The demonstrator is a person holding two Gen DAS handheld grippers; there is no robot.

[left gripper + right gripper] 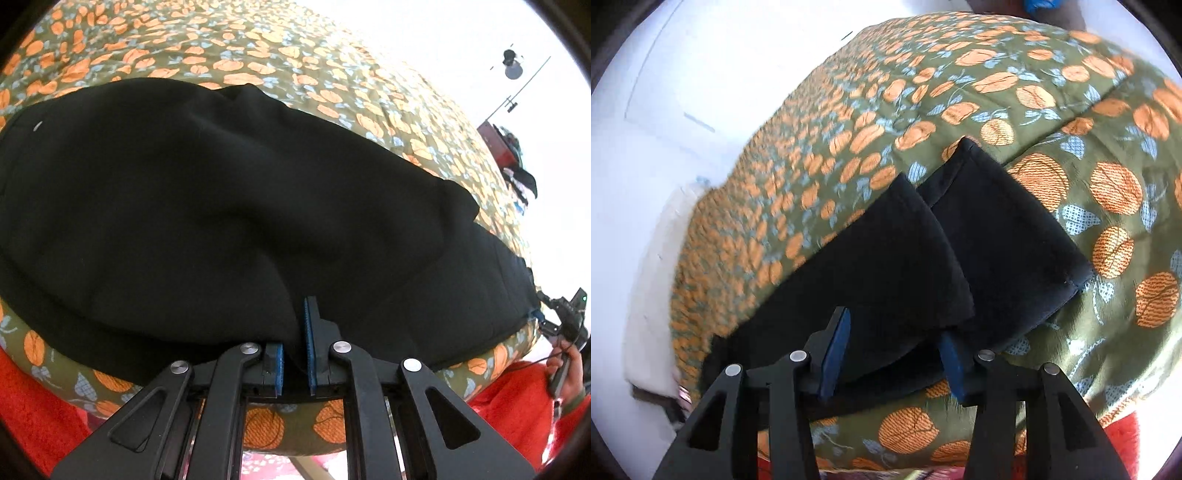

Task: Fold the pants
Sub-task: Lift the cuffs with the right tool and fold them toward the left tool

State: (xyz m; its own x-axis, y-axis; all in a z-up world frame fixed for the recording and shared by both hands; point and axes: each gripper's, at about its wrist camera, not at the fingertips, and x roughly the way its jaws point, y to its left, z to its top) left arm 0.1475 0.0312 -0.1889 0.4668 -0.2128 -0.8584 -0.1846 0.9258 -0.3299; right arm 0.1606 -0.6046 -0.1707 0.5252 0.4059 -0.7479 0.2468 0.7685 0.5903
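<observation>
Black pants (221, 192) spread over orange-leaf green bedspread (258, 55), red cloth (33, 413) nearby

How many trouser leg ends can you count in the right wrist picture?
2. One leg end lies on top, nearer the left; the other leg end lies beside it to the right, partly beneath. Both rest on the patterned bedspread.

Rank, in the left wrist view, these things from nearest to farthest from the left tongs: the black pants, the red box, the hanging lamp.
1. black pants, pinched between the left tongs.
2. red box, right, past the bedspread's far edge.
3. hanging lamp, upper right, farthest.
</observation>
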